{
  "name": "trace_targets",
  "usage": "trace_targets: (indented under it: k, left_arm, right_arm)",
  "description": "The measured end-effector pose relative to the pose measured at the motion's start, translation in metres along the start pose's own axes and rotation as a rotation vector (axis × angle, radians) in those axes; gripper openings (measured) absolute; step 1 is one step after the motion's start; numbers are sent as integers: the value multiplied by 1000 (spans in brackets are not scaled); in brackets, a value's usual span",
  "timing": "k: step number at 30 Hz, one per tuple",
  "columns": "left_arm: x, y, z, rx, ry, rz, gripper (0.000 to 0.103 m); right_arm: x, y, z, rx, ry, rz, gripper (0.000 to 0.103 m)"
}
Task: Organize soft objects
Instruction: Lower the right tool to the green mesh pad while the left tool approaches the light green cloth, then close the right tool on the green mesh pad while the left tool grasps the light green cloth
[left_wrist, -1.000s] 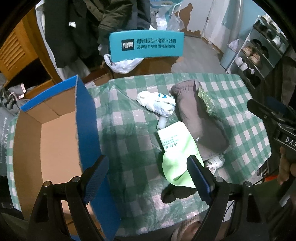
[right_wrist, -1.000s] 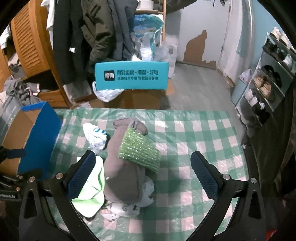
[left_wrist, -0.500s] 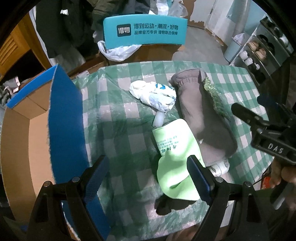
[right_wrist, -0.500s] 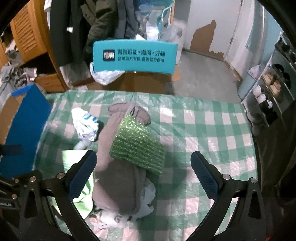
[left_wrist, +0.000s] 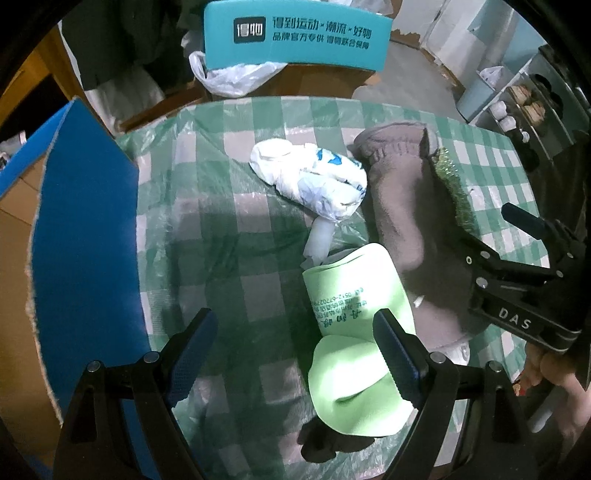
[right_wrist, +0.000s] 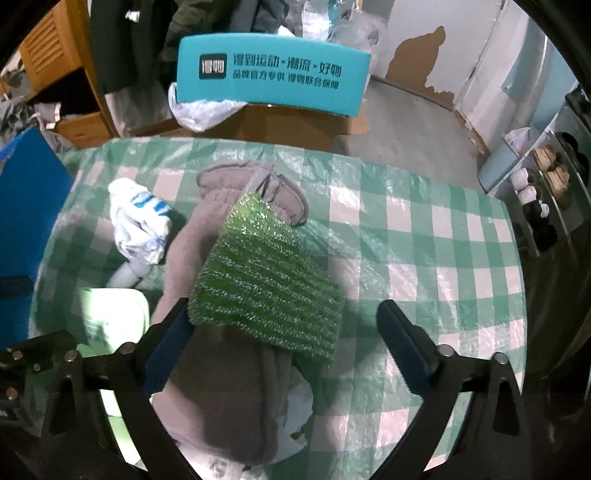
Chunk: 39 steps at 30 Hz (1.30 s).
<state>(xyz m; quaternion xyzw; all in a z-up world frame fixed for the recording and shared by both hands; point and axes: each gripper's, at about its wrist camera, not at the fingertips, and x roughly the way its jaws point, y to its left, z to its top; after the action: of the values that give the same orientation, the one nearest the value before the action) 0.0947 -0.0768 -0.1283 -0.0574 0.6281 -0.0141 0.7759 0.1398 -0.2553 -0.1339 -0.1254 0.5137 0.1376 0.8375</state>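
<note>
Item, lettering: my right gripper (left_wrist: 524, 258) reads "DAS" on its body; the teal box (right_wrist: 271, 79) behind the table carries white Chinese characters, and the pale green pouch (left_wrist: 354, 332) small print too fine to read. Item, soft goods on the green-checked tablecloth (right_wrist: 424, 236): grey fleece garment (right_wrist: 221, 369), partly hidden under the glittery green scrub pad (right_wrist: 269, 288), with a crumpled white-and-blue bag (left_wrist: 314, 181) beside it. Item, grippers: my left gripper (left_wrist: 291, 354) and the right both spread wide, holding nothing.

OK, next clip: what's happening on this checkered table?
A person holds two grippers over a pile of soft things. Both are open and hold nothing. The right gripper hovers at the green scrubbing pad lying on the grey fleece; the left gripper is by the light green cloth. The cardboard box stands at the left.
</note>
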Motion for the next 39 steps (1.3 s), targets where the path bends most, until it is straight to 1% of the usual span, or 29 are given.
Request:
trace_targets:
  k: [2, 6, 7, 9, 10, 11, 12, 16, 18, 29, 34, 35, 36, 37, 39]
  left_arm:
    - [5, 1, 0, -1, 10, 0, 87]
    - [11, 0, 1, -9, 27, -14, 87]
    - [12, -1, 1, -12, 32, -18, 87]
    - [13, -1, 1, -18, 39, -27, 87]
    - [14, -2, 1, -21, 43, -33, 87]
    - [15, -3, 2, -25, 47, -38, 87]
    - [16, -5, 1, -27, 51, -43, 87]
    - [18, -13, 0, -19, 61, -50, 87]
    - [18, -18, -2, -8, 66, -51, 87]
    - [32, -46, -12, 69, 102, -36, 87]
    - [39, -54, -12, 100, 109, -51, 86]
    - [40, -53, -12, 100, 106, -59, 80]
    - [39, -52, -12, 98, 105, -71, 72]
    - [40, -50, -11, 91, 107, -86, 68]
    - [41, -48, -9, 86, 112, -91, 47]
  right_arm:
    - [5, -1, 1, 1, 13, -4, 90]
    - [6, -3, 3, 17, 13, 20, 74]
    - [6, -4, 3, 21, 13, 23, 71]
    - [4, -6, 3, 29, 9, 32, 52]
    - [3, -7, 3, 33, 11, 36, 46]
    - [3, -8, 4, 36, 14, 38, 35]
    - [3, -10, 4, 41, 18, 39, 26]
    - [-2, -20, 0, 78, 20, 62, 23]
    - [-4, -22, -2, 90, 18, 70, 16]
    - [-21, -31, -15, 148, 12, 142, 13]
    - [-27, -31, -20, 163, 10, 164, 13]
    - [-27, -31, -21, 165, 10, 165, 13]
    - [-28, -31, -21, 168, 9, 169, 13]
    - [-29, -30, -22, 170, 9, 171, 13]
    - [-30, -31, -23, 174, 10, 174, 13]
